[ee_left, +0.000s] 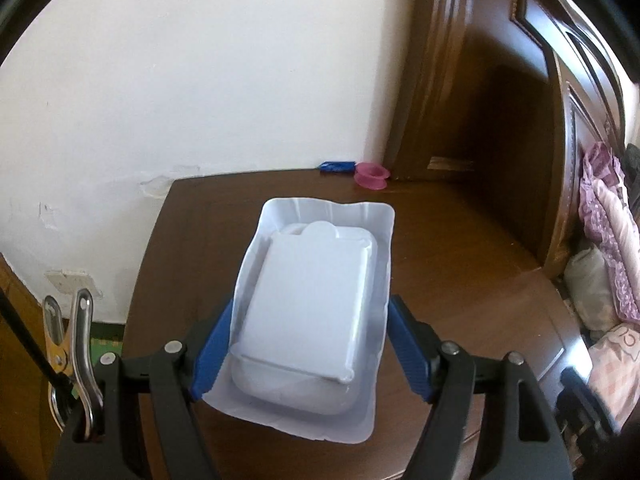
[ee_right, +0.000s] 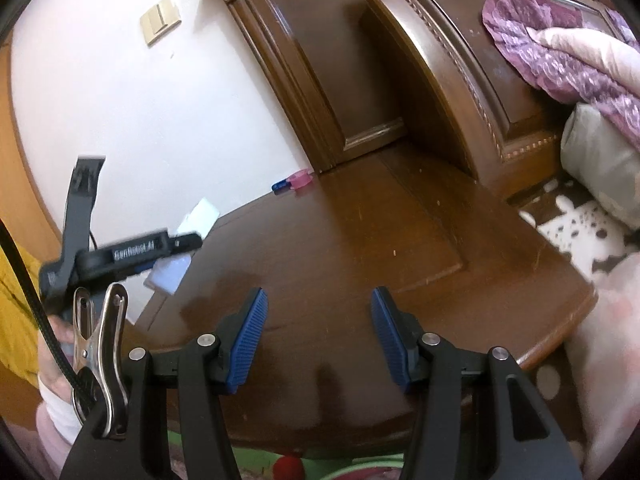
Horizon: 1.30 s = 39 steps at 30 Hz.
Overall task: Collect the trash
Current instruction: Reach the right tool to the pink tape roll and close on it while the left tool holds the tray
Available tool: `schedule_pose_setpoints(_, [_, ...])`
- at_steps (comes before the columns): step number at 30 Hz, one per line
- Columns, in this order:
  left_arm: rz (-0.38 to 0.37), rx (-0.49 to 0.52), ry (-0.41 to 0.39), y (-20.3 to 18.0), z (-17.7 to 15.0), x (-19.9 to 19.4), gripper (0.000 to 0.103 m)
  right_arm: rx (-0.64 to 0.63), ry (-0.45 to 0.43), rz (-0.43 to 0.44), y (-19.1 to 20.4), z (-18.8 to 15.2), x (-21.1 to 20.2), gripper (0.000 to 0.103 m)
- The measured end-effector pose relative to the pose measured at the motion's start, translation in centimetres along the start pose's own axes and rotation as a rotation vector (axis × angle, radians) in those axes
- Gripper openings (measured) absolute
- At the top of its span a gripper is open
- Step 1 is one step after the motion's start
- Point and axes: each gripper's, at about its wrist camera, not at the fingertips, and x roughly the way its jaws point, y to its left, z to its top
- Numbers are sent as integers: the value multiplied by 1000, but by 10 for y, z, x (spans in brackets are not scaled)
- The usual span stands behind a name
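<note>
**A:** What carries everything here?

**B:** A dark brown wooden worktop (ee_left: 460, 248), set against a white wall (ee_left: 200, 80), with a carved wooden headboard (ee_right: 460, 80) beside it. Pink and purple bedding (ee_right: 560, 56) is heaped on the bed at the right.

**A:** And the trash itself?

**B:** A white plastic tray (ee_left: 308, 320) sits near the left edge of the worktop, a boxy raised shape in its middle and a thin flat rim all round. In the right wrist view only parts of it show past the other tool.

**A:** How is the left gripper (ee_left: 308, 344) placed?

**B:** It reaches forward and tilts down over the worktop. The left blue pad (ee_left: 212, 348) touches the rim of the tray, the right pad sits just beside the opposite rim. Whether it truly pinches the tray cannot be told.

**A:** The right gripper (ee_right: 320, 336)?

**B:** It hovers above the front of the worktop, angled down, jaws spread wide with bare wood between them. It grasps nothing.

**A:** Anything smaller?

**B:** At the far edge, by the wall, a pink ring-shaped object (ee_left: 372, 176) lies next to a small blue item (ee_left: 338, 167). A beige switch plate (ee_right: 160, 20) is on the wall.
</note>
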Motion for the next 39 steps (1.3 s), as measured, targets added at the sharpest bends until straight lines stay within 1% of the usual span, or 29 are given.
schedule_pose_setpoints(4, [-4, -37, 3, 18, 1, -6, 77, -89, 38, -45, 17, 32, 10, 55])
schedule_pose_setpoints(6, [-8, -60, 3, 28, 2, -9, 77, -131, 58, -51, 29, 49, 17, 55])
schedule_pose_setpoints(8, [-18, -93, 19, 37, 3, -6, 77, -174, 90, -45, 41, 65, 29, 55])
schedule_pose_setpoints(10, [-17, -123, 33, 46, 4, -3, 77, -218, 127, -64, 54, 83, 48, 55])
schedule_pose_setpoints(13, [-29, -159, 40, 59, 5, -1, 77, -251, 181, -82, 68, 104, 80, 55])
schedule_pose_setpoints(16, [-32, -176, 49, 67, 5, 1, 77, -283, 219, -107, 80, 118, 112, 55])
schedule_pose_setpoints(19, [-47, -180, 54, 71, 4, 0, 77, -318, 268, -163, 89, 126, 154, 55])
schedule_pose_setpoints(23, [-66, -181, 50, 72, 4, 0, 77, -282, 323, -188, 86, 132, 198, 55])
schedule_pose_setpoints(25, [-89, -210, 54, 77, 5, -1, 77, -255, 327, -190, 83, 136, 215, 55])
schedule_pose_setpoints(27, [-103, -219, 57, 78, 6, 0, 77, -223, 321, -193, 78, 140, 226, 55])
schedule_pose_setpoints(30, [-114, -213, 59, 79, 6, -1, 77, -174, 315, -181, 74, 143, 236, 55])
schedule_pose_setpoints(34, [-107, -220, 56, 79, 6, -1, 77, -167, 310, -194, 78, 147, 247, 55])
schedule_pose_setpoints(39, [-96, -182, 50, 69, 4, 0, 77, -157, 327, -205, 80, 150, 269, 55])
